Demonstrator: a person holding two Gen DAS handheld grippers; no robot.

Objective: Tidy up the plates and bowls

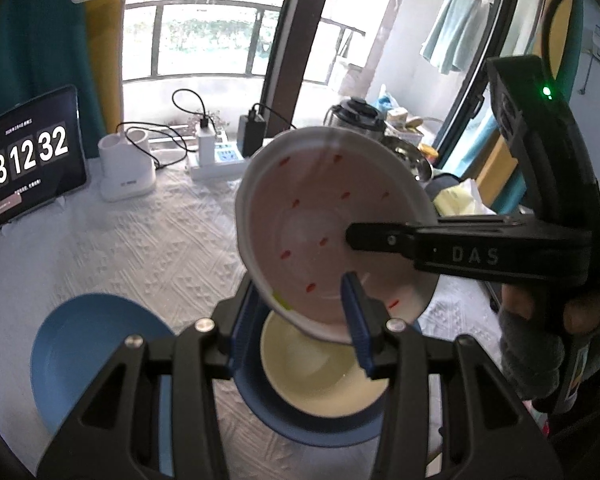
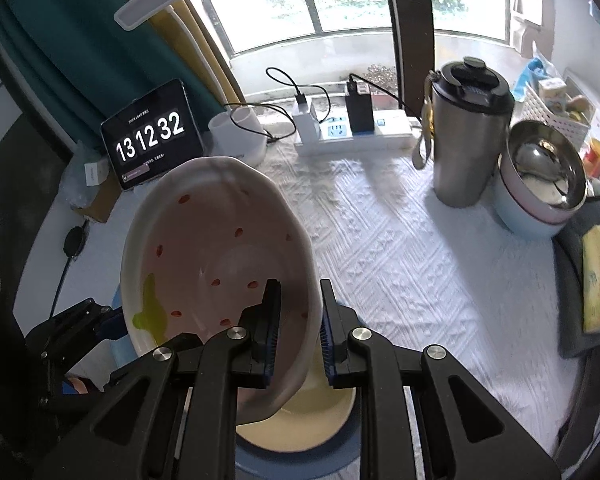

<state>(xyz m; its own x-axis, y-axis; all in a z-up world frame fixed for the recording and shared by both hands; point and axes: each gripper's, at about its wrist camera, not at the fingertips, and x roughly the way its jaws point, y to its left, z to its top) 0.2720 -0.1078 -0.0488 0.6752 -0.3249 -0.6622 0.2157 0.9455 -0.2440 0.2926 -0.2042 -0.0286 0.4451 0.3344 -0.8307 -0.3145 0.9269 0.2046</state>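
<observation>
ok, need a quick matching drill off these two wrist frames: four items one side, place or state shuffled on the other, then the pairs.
Items:
1. pink bowl
2. cream bowl
3. tablet
4. steel tumbler

Place or state:
A. nested in a blue bowl
B. stands on the cloth, lid on
C. tilted, its rim in the right claw
D. propped up, showing 13 12 32

Pairs: 1-C, 2-A, 3-D, 4-B
</observation>
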